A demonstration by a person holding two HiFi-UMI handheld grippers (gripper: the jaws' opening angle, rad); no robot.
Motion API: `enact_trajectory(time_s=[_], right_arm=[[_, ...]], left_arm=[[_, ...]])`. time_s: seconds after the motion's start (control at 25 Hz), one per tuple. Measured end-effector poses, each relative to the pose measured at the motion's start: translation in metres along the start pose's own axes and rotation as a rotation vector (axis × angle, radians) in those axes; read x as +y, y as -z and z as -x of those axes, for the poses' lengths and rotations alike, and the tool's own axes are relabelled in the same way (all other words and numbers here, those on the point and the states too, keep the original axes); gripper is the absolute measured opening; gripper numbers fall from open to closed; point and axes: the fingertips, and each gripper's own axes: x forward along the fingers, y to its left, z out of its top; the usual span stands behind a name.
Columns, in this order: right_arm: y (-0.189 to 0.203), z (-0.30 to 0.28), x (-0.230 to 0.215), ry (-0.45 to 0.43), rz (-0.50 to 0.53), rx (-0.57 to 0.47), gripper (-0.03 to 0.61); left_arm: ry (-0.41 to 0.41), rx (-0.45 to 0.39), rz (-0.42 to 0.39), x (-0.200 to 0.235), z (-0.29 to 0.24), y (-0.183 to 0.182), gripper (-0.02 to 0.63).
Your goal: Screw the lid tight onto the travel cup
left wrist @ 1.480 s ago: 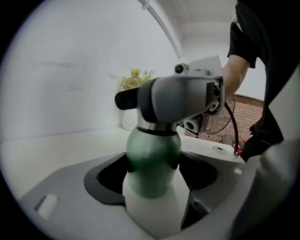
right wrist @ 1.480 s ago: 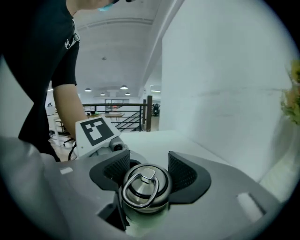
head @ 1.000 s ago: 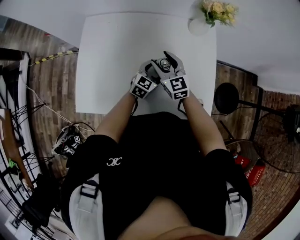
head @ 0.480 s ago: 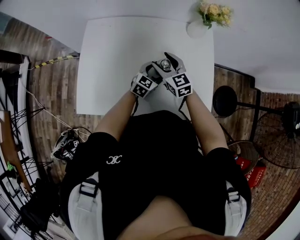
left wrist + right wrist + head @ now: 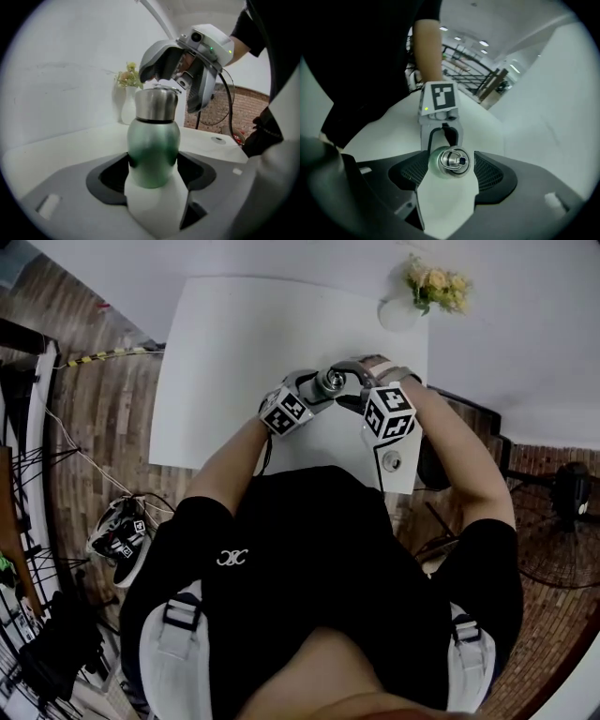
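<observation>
White counter (image 5: 234,334) spreads beneath both hands. Left tool (image 5: 154,180), its jaws just closing, clamps the green travel cup (image 5: 153,145) by its body. Right tool (image 5: 452,174), its jaws just opening, straddles the steel lid (image 5: 451,161) without touching it. An off-centre regrip could slip on the smooth steel and leave the lid loose.
</observation>
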Motion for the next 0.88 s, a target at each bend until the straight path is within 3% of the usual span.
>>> enact_trajectory(time_s=[0.16,0.36,0.44,0.68,0.88], right_arm=[[0.003,-0.003,0.002,-0.132,0.309,0.113,0.279],[0.010,-0.023,0.003,-0.257,0.574,0.205,0.279],[0.013,-0.027,0.008,-0.309,0.623,0.226,0.279],[0.012,-0.029,0.007,-0.362,0.480,0.198,0.267],[0.000,-0.028,-0.001,-0.310,0.159,0.069,0.265]], left_arm=[[-0.002,0.004,-0.004,0.000,-0.001,0.000,0.377],[-0.001,0.007,-0.018,-0.001,-0.001,0.000,0.376],[0.002,0.013,-0.034,-0.002,-0.002,0.000,0.374],[0.009,0.016,-0.041,-0.002,-0.001,0.001,0.373],[0.005,0.016,-0.034,0.000,0.001,0.001,0.373]])
